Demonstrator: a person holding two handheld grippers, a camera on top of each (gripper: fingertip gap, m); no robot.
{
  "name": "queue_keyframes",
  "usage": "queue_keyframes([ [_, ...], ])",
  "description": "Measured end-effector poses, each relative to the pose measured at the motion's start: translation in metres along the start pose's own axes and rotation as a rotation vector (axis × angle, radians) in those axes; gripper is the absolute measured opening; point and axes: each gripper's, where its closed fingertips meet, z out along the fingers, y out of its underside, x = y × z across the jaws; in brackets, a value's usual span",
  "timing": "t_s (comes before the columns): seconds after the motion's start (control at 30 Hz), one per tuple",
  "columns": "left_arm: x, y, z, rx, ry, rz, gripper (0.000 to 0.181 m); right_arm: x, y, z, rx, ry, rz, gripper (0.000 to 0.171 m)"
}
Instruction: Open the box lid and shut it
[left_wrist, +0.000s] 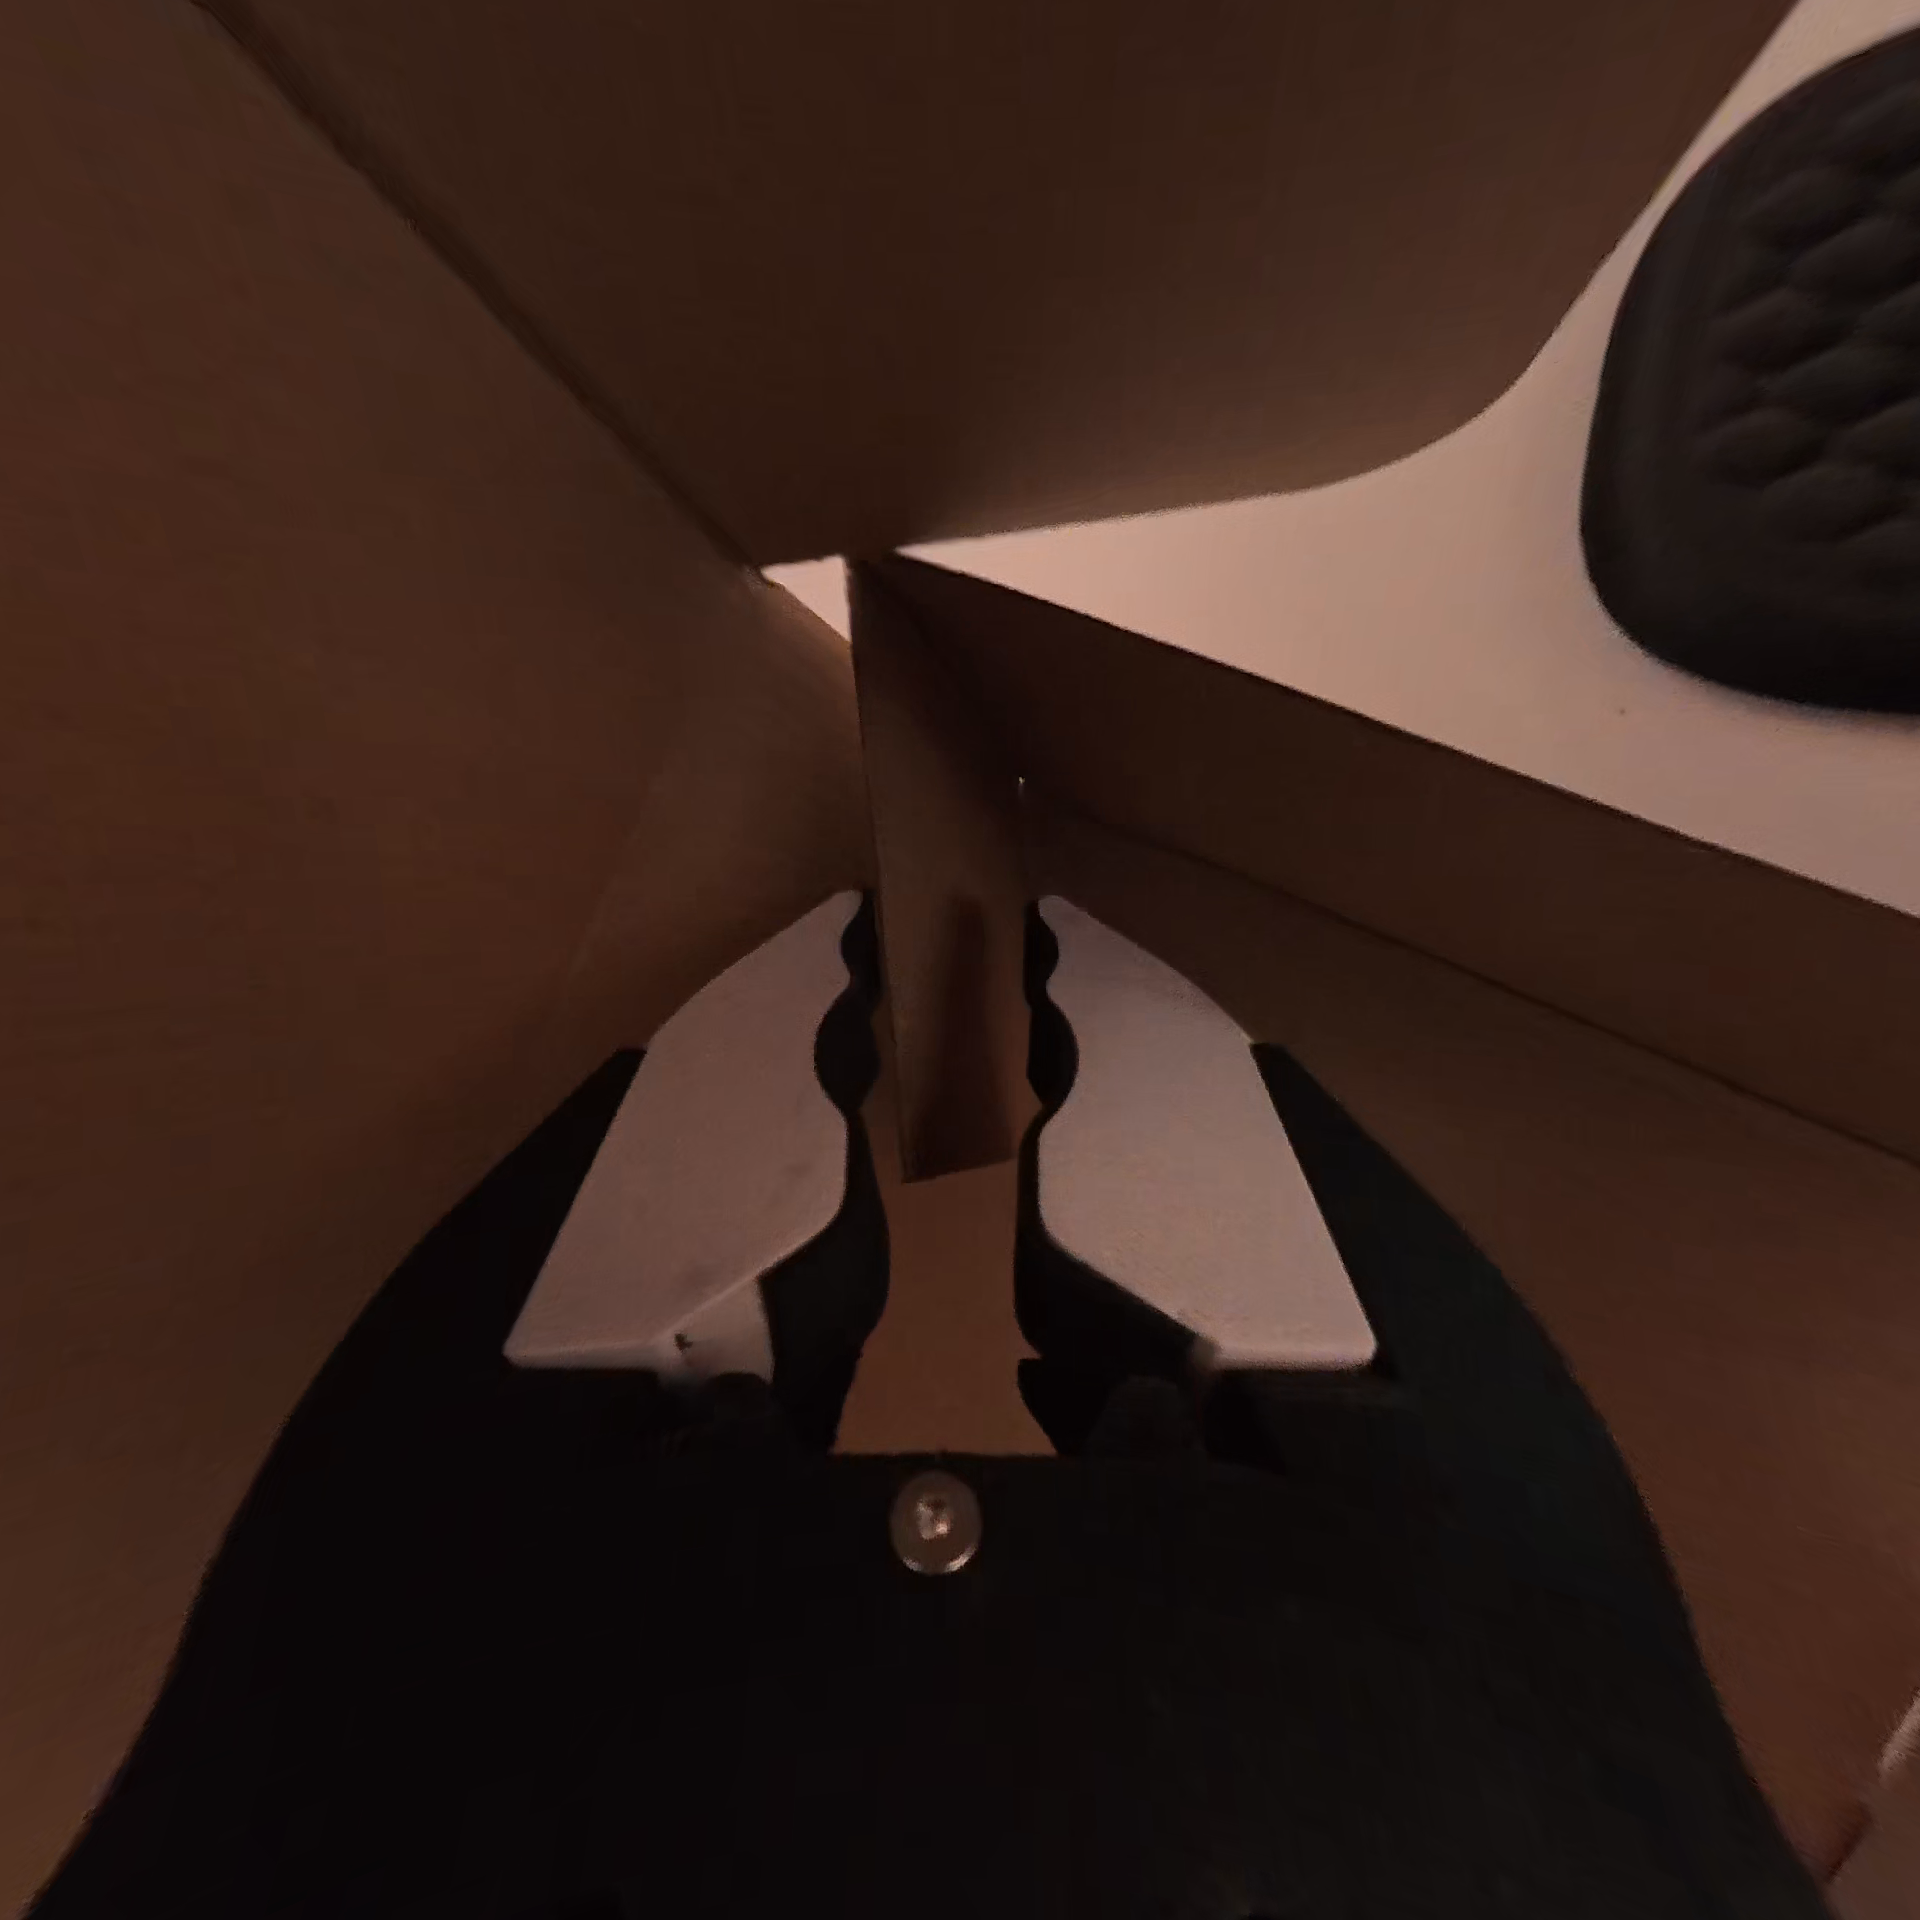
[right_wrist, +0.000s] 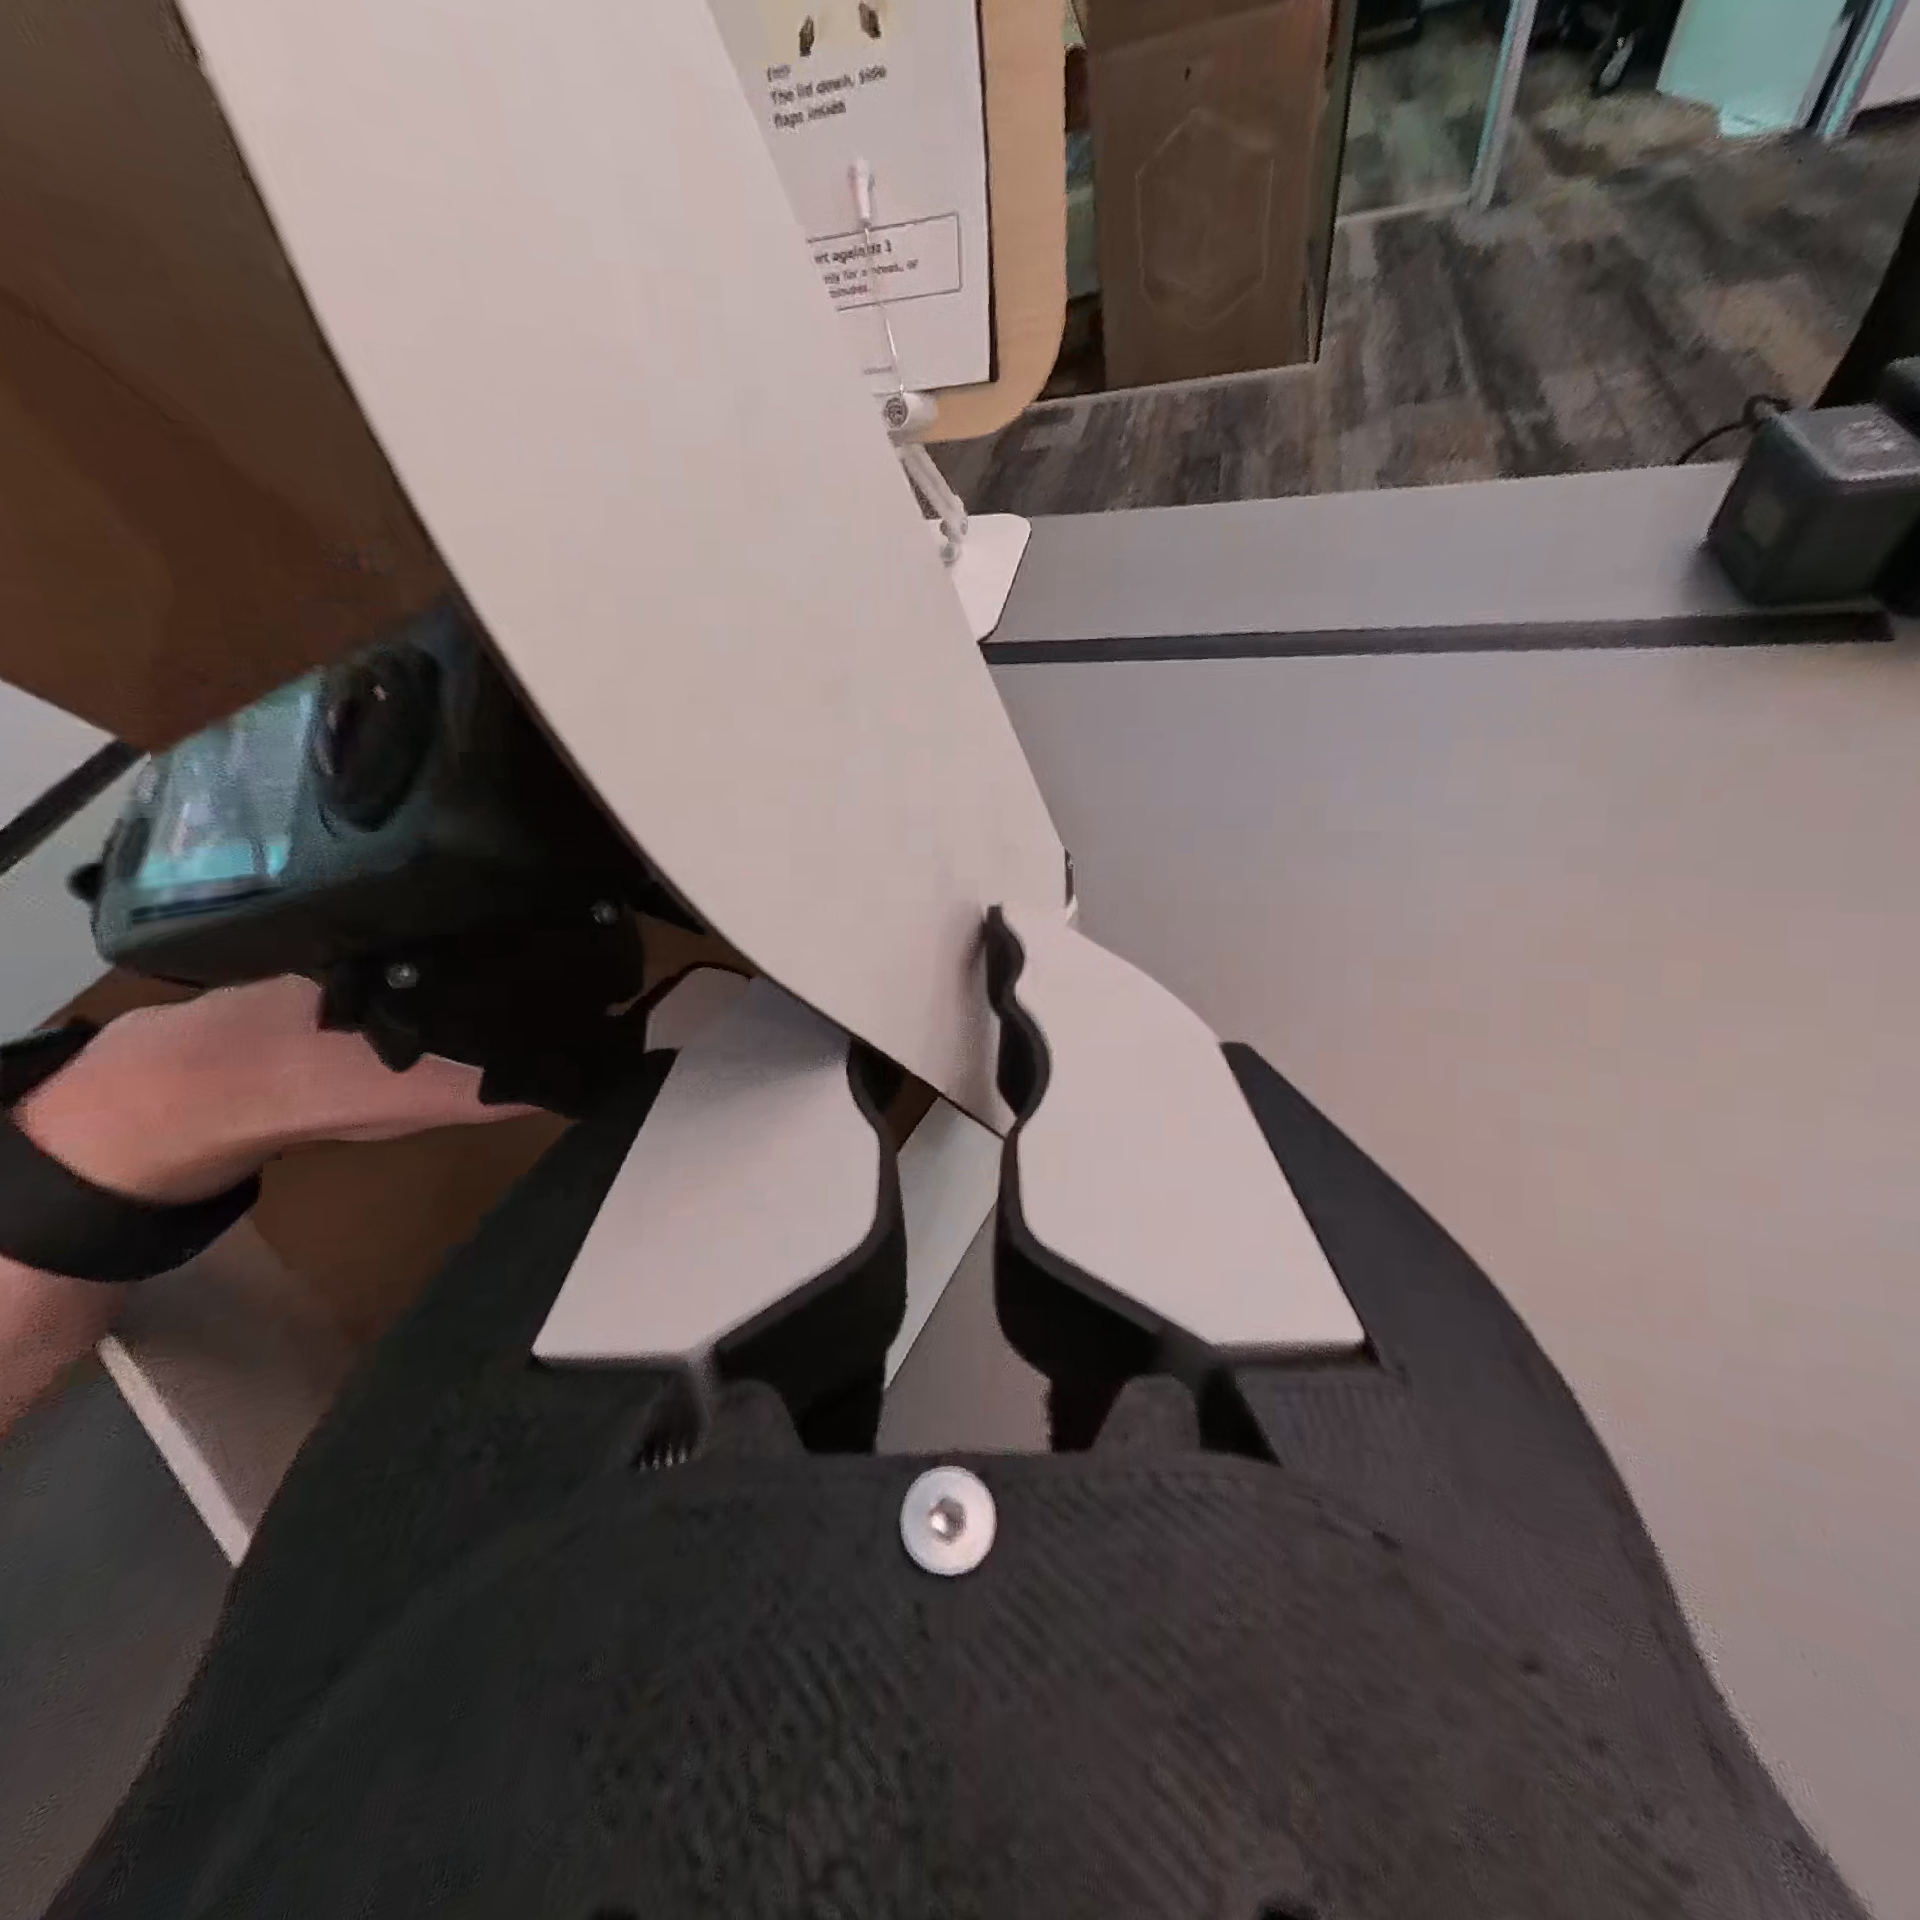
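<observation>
The cardboard box is white outside and brown inside. In the right wrist view its raised lid curves up to the left, and my right gripper is shut on the lid's lower corner, one finger on each face. In the left wrist view I am under the lid, next to a brown box wall. My left gripper is shut on a narrow brown side flap that hangs between its fingers. The left gripper and the hand holding it also show under the lid in the right wrist view.
The box sits on a grey table with a black strip across it. A small black device stands at the table's far right. A white instruction sheet and a brown carton stand behind. A black quilted pad is at upper right.
</observation>
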Motion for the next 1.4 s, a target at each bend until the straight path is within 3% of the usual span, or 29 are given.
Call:
queue_keyframes([
  [0.13, -0.004, 0.011, 0.006, -0.076, -0.049, 0.053, 0.016, 0.005, -0.003, -0.001, -0.048, 0.046, 0.008, 0.009],
  [0.57, -0.032, 0.023, 0.009, -0.106, -0.061, -0.186, 0.01, 0.004, -0.013, 0.006, -0.189, 0.033, 0.134, 0.007],
  [0.87, -0.035, 0.025, 0.004, -0.035, 0.025, -0.267, 0.003, 0.009, -0.026, 0.012, -0.284, 0.018, 0.184, 0.009],
  [1.4, -0.051, 0.034, 0.01, -0.062, -0.033, -0.32, 0.01, -0.02, -0.018, 0.019, -0.424, 0.073, 0.155, 0.011],
])
